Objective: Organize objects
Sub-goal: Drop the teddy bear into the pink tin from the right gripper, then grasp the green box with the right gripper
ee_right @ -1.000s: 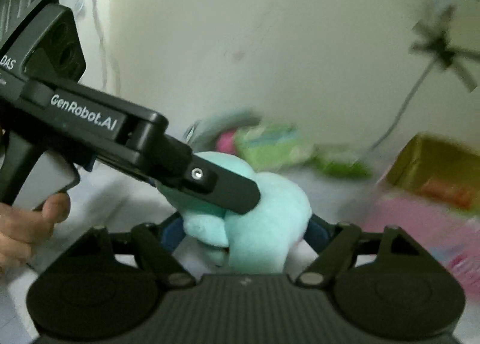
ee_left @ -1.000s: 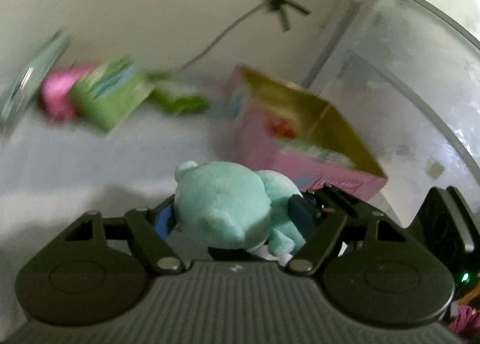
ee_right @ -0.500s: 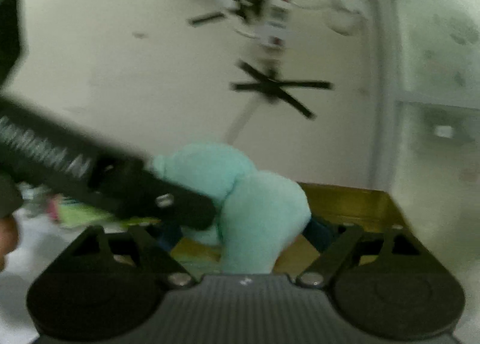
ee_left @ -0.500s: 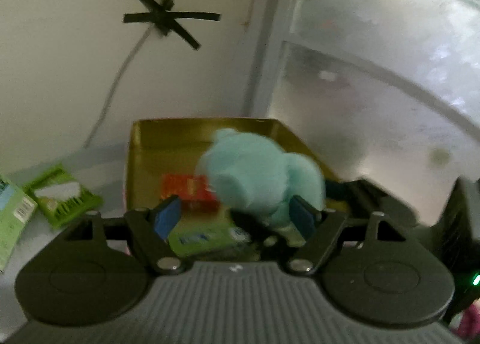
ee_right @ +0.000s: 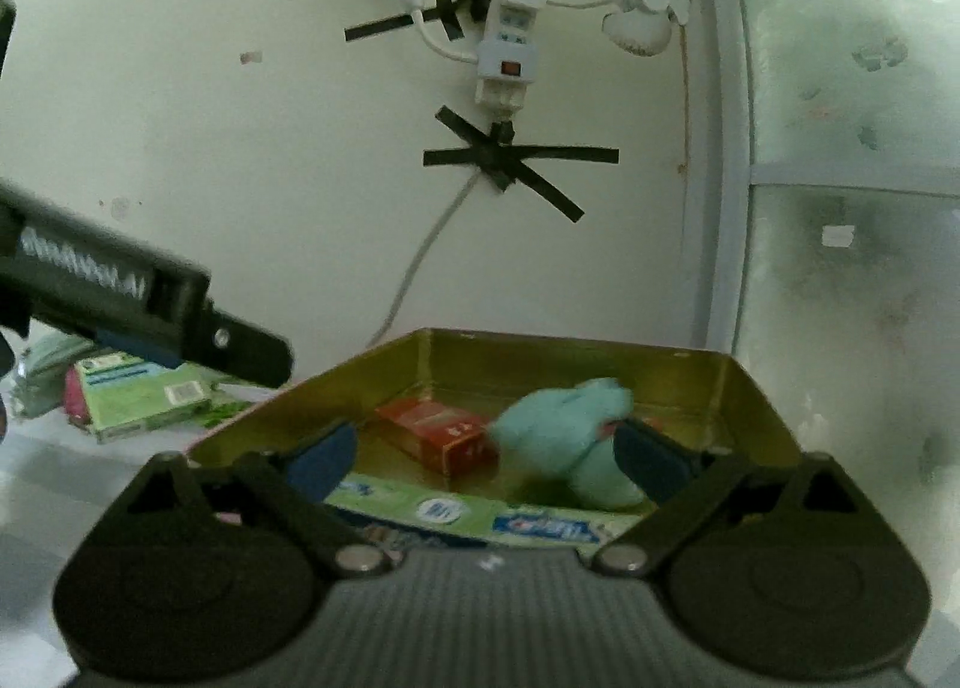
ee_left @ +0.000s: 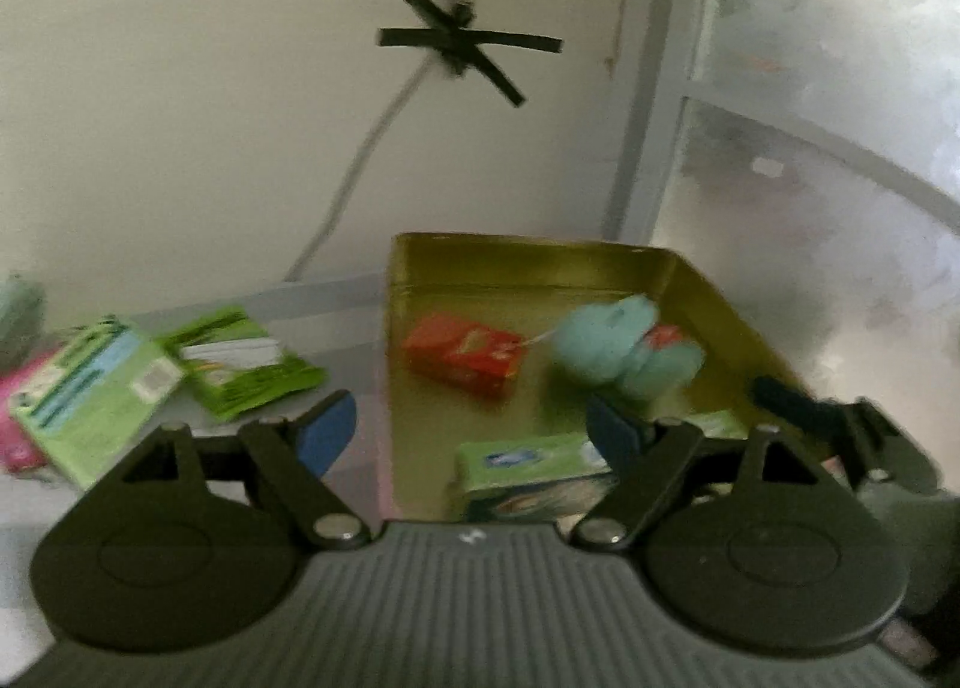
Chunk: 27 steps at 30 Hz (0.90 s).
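Holding both tools over the near edge of the gold tin [ee_right: 756, 388], you are spreading their jaws: your left gripper [ee_left: 471, 427] and right gripper [ee_right: 489, 457] have just been opening and are now standing wide, gripping nothing. The teal plush [ee_right: 564, 436] is lying blurred inside the tin, toward its right wall, beside a red box [ee_right: 435, 436], behind a green packet [ee_left: 528, 472]. Farther left, on the desk [ee_left: 336, 322], green packs [ee_left: 90, 394] are sitting near the wall.

A home room: taped power strip [ee_right: 507, 42] on plaster wall, frosted window [ee_right: 852, 159] beside
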Tool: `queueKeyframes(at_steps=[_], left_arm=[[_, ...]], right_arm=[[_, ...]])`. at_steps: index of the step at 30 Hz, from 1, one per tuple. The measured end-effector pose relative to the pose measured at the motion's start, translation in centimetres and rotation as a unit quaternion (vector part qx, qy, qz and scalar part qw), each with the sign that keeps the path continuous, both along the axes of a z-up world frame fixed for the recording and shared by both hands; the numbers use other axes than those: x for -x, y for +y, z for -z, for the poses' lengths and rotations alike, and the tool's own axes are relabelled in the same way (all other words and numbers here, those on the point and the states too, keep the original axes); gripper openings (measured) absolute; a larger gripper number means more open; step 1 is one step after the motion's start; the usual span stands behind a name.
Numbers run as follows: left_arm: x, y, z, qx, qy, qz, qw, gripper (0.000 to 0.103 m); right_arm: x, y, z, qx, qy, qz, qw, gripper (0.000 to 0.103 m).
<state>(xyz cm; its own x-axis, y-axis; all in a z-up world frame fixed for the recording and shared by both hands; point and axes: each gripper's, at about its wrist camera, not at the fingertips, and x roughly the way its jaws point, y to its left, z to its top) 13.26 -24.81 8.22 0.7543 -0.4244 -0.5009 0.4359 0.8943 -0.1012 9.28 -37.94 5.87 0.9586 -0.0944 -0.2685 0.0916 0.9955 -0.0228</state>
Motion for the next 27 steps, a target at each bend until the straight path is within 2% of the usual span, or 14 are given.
queueKeyframes(at_steps=[5,11,17,22,24,27], left_arm=[[1.6,3.3,1.2,-0.02,-0.009,-0.023,0.9995,0.085],[2.6,9.0,3.6,-0.041,-0.003,-0.069,0.9968,0.085],[1.5,16.7,6.5,-0.053,0.032,-0.16,0.9851,0.085],[1.0,22.2,7.5,-0.065,0.024,-0.236,0.9693,0.085],[0.7,24.1,8.0,-0.052,0.025,-0.258,0.9643,0.085],[0.4,26.0,9.1,-0.021,0.041,-0.273,0.9608,0.085]], right_arm=[[1.8,1.0,-0.4,-0.039,-0.017,-0.003,0.999,0.092],[2.3,4.4,-1.0,-0.054,-0.009,-0.053,0.997,0.09],[0.4,10.0,-0.6,-0.046,0.022,-0.123,0.991,0.089],[-2.9,15.0,0.2,-0.059,0.07,-0.191,0.977,0.089],[-4.9,16.7,0.6,-0.078,0.094,-0.213,0.969,0.088],[-8.7,18.4,1.3,-0.135,0.131,-0.233,0.954,0.088]])
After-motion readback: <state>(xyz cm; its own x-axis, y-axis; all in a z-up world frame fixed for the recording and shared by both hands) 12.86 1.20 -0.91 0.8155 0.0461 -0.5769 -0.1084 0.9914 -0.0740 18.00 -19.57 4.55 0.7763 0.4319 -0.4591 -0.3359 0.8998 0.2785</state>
